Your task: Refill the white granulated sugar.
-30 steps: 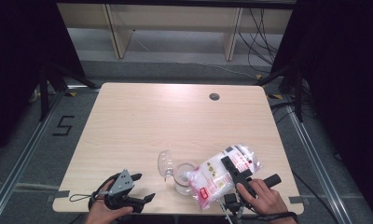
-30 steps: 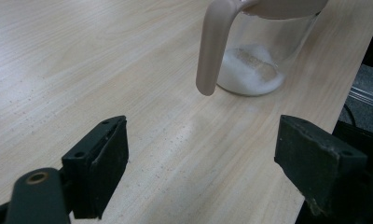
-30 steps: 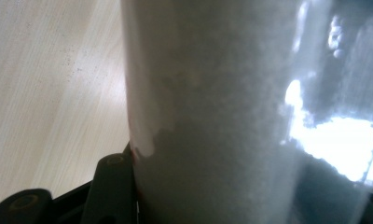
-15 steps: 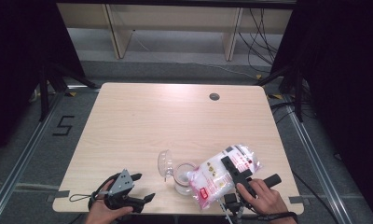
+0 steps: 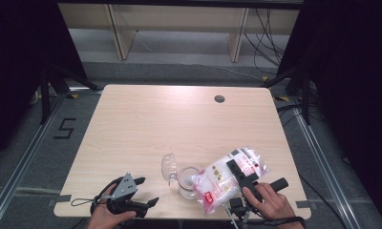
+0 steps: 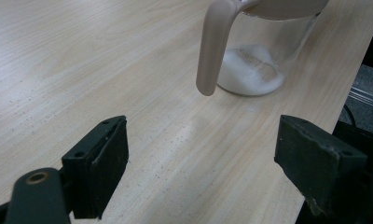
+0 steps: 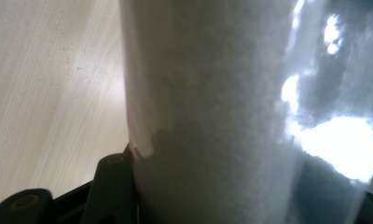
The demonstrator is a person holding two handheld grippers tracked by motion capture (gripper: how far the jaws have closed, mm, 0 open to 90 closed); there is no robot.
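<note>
A clear glass pitcher (image 5: 186, 181) with a flipped-up lid (image 5: 168, 167) stands near the table's front edge; white powder lies in its bottom (image 6: 250, 74), and its pale handle (image 6: 212, 51) hangs toward my left gripper. A clear bag of white powder (image 5: 227, 179) with a red label is tilted over the pitcher's mouth, and my right gripper (image 5: 244, 179) is shut on it. The bag's white grain (image 7: 212, 112) presses close against the right gripper view. My left gripper (image 5: 143, 193) rests open at the front left, a short way from the pitcher, with nothing between its fingers (image 6: 98, 163).
The light wood table (image 5: 179, 124) has a small round hole (image 5: 219, 98) at its back right. Its front edge runs just under both hands. Metal frame legs and cables stand on the floor behind and beside the table.
</note>
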